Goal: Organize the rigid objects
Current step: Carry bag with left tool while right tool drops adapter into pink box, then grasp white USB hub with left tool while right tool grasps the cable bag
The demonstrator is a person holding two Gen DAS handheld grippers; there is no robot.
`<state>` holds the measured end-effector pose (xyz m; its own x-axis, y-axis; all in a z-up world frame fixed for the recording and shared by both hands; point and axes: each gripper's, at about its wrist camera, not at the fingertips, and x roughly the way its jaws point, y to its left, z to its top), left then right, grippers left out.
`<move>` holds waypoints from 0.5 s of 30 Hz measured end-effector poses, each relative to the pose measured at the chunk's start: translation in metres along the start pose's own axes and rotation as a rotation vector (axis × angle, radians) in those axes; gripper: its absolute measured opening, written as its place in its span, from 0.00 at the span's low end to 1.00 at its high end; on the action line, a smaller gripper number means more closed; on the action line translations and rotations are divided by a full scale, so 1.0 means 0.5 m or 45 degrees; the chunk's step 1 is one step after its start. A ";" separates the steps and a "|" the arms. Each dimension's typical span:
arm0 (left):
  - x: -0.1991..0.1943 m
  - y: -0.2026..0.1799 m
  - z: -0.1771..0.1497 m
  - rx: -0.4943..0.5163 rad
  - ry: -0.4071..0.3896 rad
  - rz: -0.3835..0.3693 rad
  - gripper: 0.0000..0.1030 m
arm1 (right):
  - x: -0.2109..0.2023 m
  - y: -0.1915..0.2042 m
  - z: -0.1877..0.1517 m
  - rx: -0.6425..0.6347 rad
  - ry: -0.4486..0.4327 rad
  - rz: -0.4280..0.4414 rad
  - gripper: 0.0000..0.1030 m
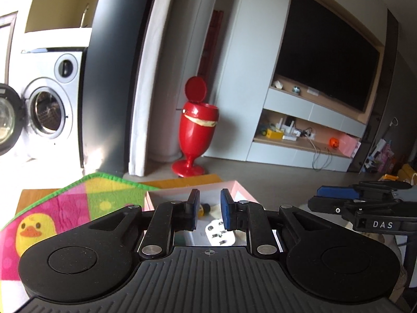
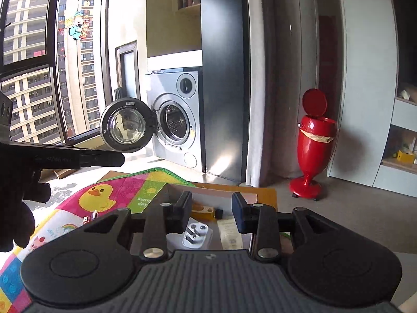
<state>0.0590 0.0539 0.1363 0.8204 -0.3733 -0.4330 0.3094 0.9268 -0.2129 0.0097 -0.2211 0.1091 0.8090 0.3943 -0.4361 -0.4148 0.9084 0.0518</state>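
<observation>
left gripper point(image 1: 209, 208) parted, empty, right gripper point(image 2: 211, 212) likewise

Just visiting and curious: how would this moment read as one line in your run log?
left gripper: open, empty | right gripper: open, empty | both over box | plug and bottle in box

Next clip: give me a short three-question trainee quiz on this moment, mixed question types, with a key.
1. True or false: the left hand-held gripper holds the white plug adapter.
2. Multiple choice: the adapter lies (A) on the duck mat, (B) in the pink-rimmed box, (C) in the red bin.
3. Fill in: the washing machine door stands ____.

Key: 1 false, both hand-held grippers are open and empty, the right one included; 2 B; 3 open.
</observation>
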 end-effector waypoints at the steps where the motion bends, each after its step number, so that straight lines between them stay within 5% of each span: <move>1: -0.008 0.006 -0.028 -0.005 0.032 -0.014 0.19 | 0.004 0.003 -0.030 -0.012 0.035 0.018 0.39; 4: -0.026 0.017 -0.106 -0.039 0.130 -0.052 0.19 | 0.018 0.016 -0.100 -0.084 0.145 0.104 0.52; 8: -0.054 0.026 -0.191 -0.109 0.230 0.013 0.19 | 0.038 0.048 -0.181 -0.191 0.304 0.194 0.53; 12: -0.069 0.024 -0.232 -0.112 0.265 0.068 0.19 | 0.036 0.089 -0.221 -0.340 0.308 0.221 0.54; 15: -0.066 0.021 -0.247 -0.130 0.301 0.019 0.19 | 0.053 0.120 -0.228 -0.519 0.287 0.206 0.54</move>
<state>-0.0242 0.0707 0.0402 0.6857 -0.3699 -0.6269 0.2383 0.9279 -0.2869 -0.0413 -0.1718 -0.0020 0.6292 0.4449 -0.6373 -0.6933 0.6918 -0.2016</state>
